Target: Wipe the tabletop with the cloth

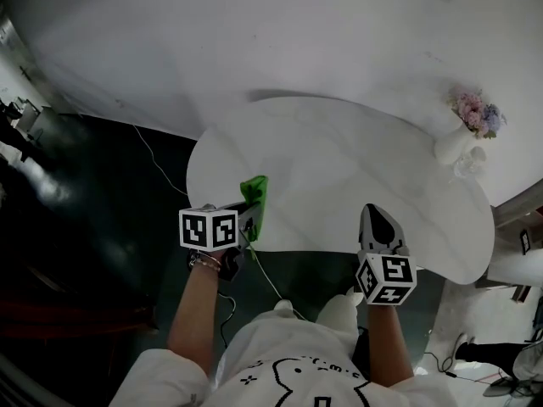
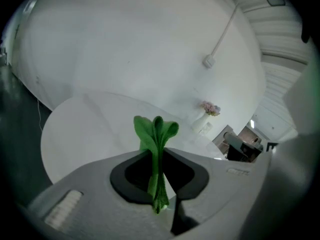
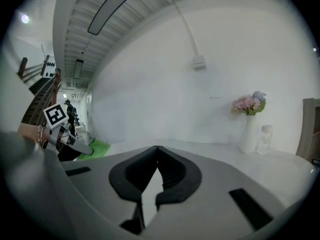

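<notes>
1. The left gripper (image 1: 248, 219) has its jaws clamped on the green cloth (image 1: 257, 195), whose folded edge sticks out beyond the jaw tips.
2. The cloth sits at the near left edge of the white oval table (image 1: 356, 168); whether it presses on the surface cannot be told.
3. The right gripper (image 1: 377, 225) hovers over the near edge further right, well apart from the cloth. Its jaws meet at the tips with nothing between them.
4. A white vase (image 1: 454, 145) of pink and lilac flowers (image 1: 477, 113) stands at the far right, with a small clear bottle (image 3: 265, 136) just beside it.
</notes>
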A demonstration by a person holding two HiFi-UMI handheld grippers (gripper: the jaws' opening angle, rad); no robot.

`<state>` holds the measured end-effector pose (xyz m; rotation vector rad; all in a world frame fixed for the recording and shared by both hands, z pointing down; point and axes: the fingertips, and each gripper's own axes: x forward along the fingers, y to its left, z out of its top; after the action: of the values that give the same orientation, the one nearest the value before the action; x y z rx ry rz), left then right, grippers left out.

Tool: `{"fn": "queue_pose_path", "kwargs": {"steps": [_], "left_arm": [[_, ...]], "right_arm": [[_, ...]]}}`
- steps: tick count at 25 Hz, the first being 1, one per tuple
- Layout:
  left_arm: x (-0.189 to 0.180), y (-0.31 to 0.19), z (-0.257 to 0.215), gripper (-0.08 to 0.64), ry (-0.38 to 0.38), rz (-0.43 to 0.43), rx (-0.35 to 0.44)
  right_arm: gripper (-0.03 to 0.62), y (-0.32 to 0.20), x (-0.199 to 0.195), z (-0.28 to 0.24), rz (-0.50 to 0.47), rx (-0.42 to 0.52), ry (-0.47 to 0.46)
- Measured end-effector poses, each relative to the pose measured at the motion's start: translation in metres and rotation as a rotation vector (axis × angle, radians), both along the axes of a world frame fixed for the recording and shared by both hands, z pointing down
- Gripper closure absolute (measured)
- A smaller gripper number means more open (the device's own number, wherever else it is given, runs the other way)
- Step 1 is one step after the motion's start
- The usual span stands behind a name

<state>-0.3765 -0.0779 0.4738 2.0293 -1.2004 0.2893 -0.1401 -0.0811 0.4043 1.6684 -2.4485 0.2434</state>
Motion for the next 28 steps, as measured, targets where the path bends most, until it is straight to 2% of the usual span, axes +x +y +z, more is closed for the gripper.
{"fn": "queue_pose_path", "kwargs": {"steps": [3, 6, 11, 14, 23, 28], "left_arm": [[-0.028, 0.009, 0.019, 0.503, -0.111, -0.044, -0.044], [-0.061, 0.013, 0.034, 0.503, -0.205, -0.133, -0.088], [-0.109, 0.015, 0.047, 0.503, -0.319, -0.282, -0.158], [-0.124, 0.013, 0.057, 0.503, -0.341, -0.333, -0.202], [-0.106, -0.006, 0.112, 0.503, -0.356, -0.265, -0.359], [-0.099, -0.011, 0.124, 0.503, -0.376, -0.216, -0.392]], "right_arm": [[0.591, 0.004, -0.003, 0.013, 0.005, -0.034, -0.024], [0.591, 0.006, -0.003, 0.025, 0.009, -0.06, -0.038], [0.591, 0.007, -0.005, 0.035, 0.014, -0.088, -0.042], [0.591, 0.01, -0.008, 0.039, 0.008, -0.095, -0.036], [0.591, 0.023, -0.013, 0.051, 0.01, -0.148, -0.028], [0.591, 0.017, -0.012, 0.055, 0.02, -0.163, -0.002]]}}
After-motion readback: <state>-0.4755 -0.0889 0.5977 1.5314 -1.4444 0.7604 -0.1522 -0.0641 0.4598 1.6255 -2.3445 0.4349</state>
